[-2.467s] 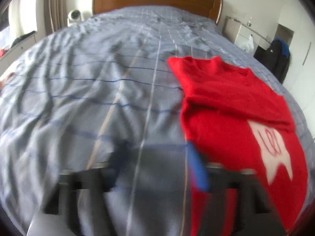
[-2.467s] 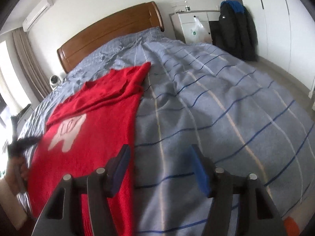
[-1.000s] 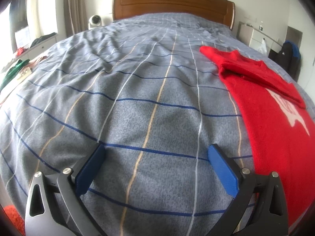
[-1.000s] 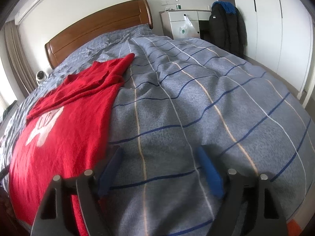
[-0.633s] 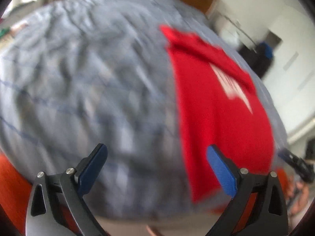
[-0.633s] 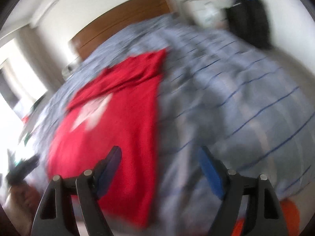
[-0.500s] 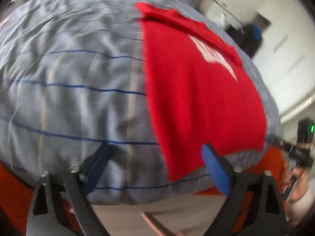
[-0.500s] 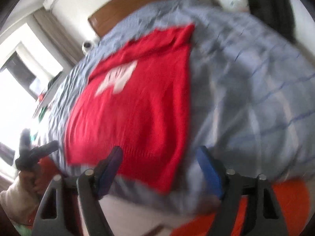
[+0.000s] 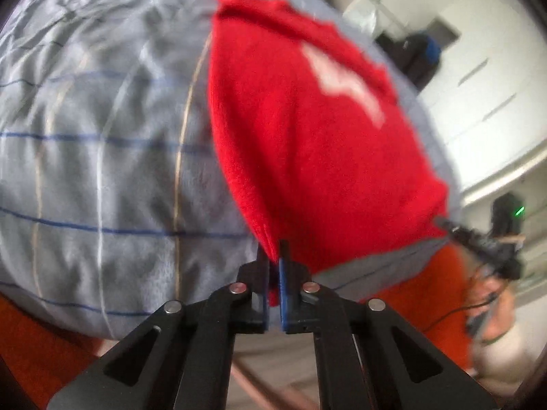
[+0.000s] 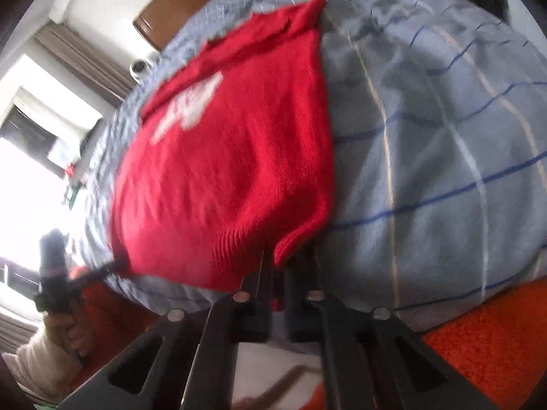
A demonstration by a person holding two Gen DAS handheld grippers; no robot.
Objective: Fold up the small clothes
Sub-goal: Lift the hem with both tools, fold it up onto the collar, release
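Note:
A red knitted sweater (image 9: 307, 130) with a white motif lies flat on the grey checked bedcover (image 9: 95, 130), its hem at the near edge of the bed. My left gripper (image 9: 273, 256) is shut on the hem's left corner, red knit pinched between its blue pads. In the right wrist view the same sweater (image 10: 225, 171) spreads away from me. There my right gripper (image 10: 277, 259) is shut on the hem's right corner, which bunches up at the fingertips. The sleeves are folded in near the collar at the far end.
A wooden headboard (image 10: 177, 10) stands at the far end of the bed. An orange rug (image 10: 485, 341) covers the floor below the bed's foot. The person's hand (image 10: 65, 328) holds the other gripper at the left of the right wrist view. White wardrobes (image 9: 485, 78) line the right wall.
Both grippers have tipped down from looking along the bed to the near edge. Both went from wide open to shut on the sweater's hem corners.

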